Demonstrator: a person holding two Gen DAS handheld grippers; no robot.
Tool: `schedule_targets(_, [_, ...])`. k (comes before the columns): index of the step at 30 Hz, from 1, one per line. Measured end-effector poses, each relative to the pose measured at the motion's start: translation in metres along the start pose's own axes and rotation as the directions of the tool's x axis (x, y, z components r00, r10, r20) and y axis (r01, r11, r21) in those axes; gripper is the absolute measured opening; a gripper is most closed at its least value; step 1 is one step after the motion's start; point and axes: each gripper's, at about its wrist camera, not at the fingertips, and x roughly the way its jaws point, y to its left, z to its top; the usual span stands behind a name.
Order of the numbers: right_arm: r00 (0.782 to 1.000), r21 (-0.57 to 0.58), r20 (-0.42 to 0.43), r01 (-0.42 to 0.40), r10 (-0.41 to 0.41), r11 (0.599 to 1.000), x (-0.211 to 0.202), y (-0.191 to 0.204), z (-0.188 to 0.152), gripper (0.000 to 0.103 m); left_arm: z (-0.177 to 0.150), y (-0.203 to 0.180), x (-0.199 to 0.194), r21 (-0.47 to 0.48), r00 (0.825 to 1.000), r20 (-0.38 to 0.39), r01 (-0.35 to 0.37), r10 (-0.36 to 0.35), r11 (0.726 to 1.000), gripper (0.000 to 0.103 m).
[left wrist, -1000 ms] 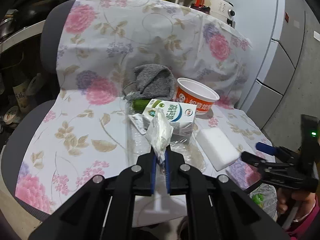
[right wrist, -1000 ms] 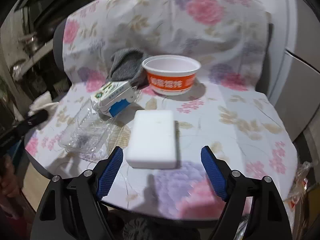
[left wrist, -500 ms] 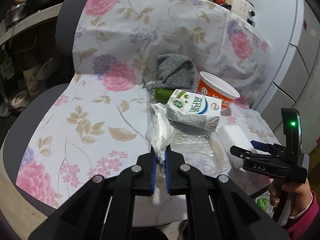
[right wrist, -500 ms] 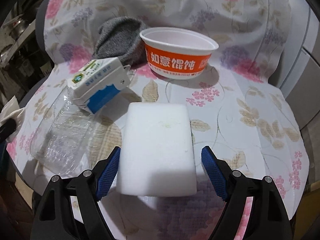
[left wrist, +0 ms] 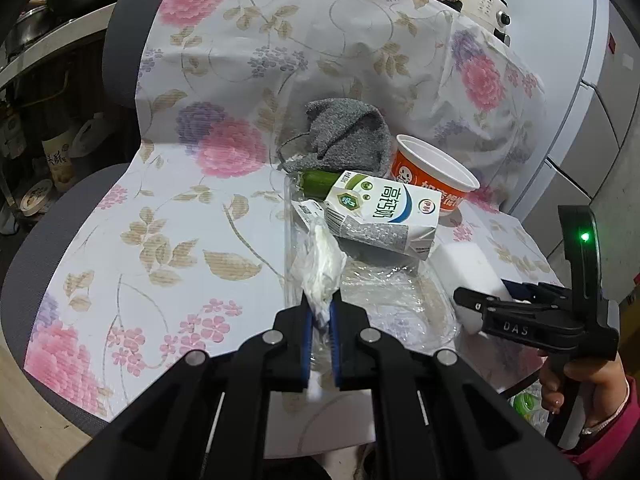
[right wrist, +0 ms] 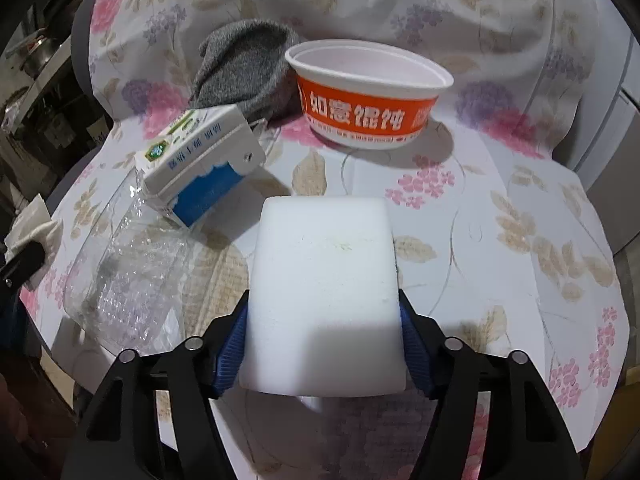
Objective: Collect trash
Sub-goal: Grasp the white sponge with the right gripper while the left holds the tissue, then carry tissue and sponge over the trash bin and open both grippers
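Foam block [right wrist: 324, 296] lies at the seat's front edge, right gripper [right wrist: 323, 338] clenched on its near end, blue pads pressing both sides, apparently to lift it. Left gripper [left wrist: 320, 320] pinches a crumpled wrapper [left wrist: 320, 268] held above the clear tray [left wrist: 384, 300]. Milk carton [right wrist: 200, 164], orange bowl [right wrist: 368, 96], grey cloth [right wrist: 244, 68] sit behind on the floral cover [right wrist: 500, 248], uncollected.

Two grippers are seen, one [left wrist: 320, 316] on the left and one [right wrist: 322, 344] on the right. One foam block [right wrist: 324, 292], one milk carton [left wrist: 382, 214], one orange bowl [right wrist: 368, 92], one clear plastic tray [right wrist: 124, 280] and one crumpled wrapper [left wrist: 320, 268] are counted. One grey cloth [left wrist: 344, 140], one cucumber [left wrist: 318, 180] and one floral-covered chair [left wrist: 160, 216] are also counted.
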Motion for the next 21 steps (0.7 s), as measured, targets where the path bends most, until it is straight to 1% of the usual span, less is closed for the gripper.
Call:
schedule_targets(3, [0.998,-0.019,0.062,0.016,-0.015,1.000,-0.018,0.002,0.001,0.062,-0.001,-0.002,-0.003,0.004,1.000,-0.001,0.000,0.000,1.000,0.005])
schedule_targets(5, [0.995,-0.022,0.101,0.013,-0.011,1.000,-0.032,0.001,0.001,0.062,-0.001,-0.007,-0.007,0.009,1.000,0.002,0.013,-0.013,1.000,0.005])
schedule_targets(8, [0.985,-0.012,0.171,-0.003,0.005,1.000,-0.061,-0.007,-0.004,0.062,-0.003,-0.024,-0.015,0.035,0.999,0.014,0.046,-0.047,0.998,0.005])
schedule_targets(9, [0.979,-0.005,0.204,-0.011,0.012,1.000,-0.074,-0.011,-0.007,0.062,-0.004,-0.030,-0.017,0.043,0.998,0.015,0.058,-0.058,0.997,0.005])
schedule_targets(11, [0.966,0.010,0.259,-0.018,0.014,1.000,-0.098,-0.022,-0.016,0.062,-0.006,-0.047,-0.023,0.066,0.995,0.017,0.095,-0.096,0.993,0.005])
schedule_targets(14, [0.946,0.035,0.324,-0.006,-0.006,0.999,-0.132,-0.040,-0.033,0.063,-0.011,-0.075,-0.031,0.110,0.990,0.022,0.139,-0.143,0.984,0.005])
schedule_targets(18, [0.924,0.065,0.378,0.036,-0.058,0.997,-0.174,-0.066,-0.059,0.064,-0.019,-0.120,-0.041,0.186,0.978,0.016,0.201,-0.207,0.962,0.005])
schedule_targets(21, [0.913,0.106,0.394,0.073,-0.109,0.992,-0.199,-0.090,-0.082,0.064,-0.025,-0.149,-0.046,0.241,0.970,0.010,0.234,-0.243,0.942,0.005])
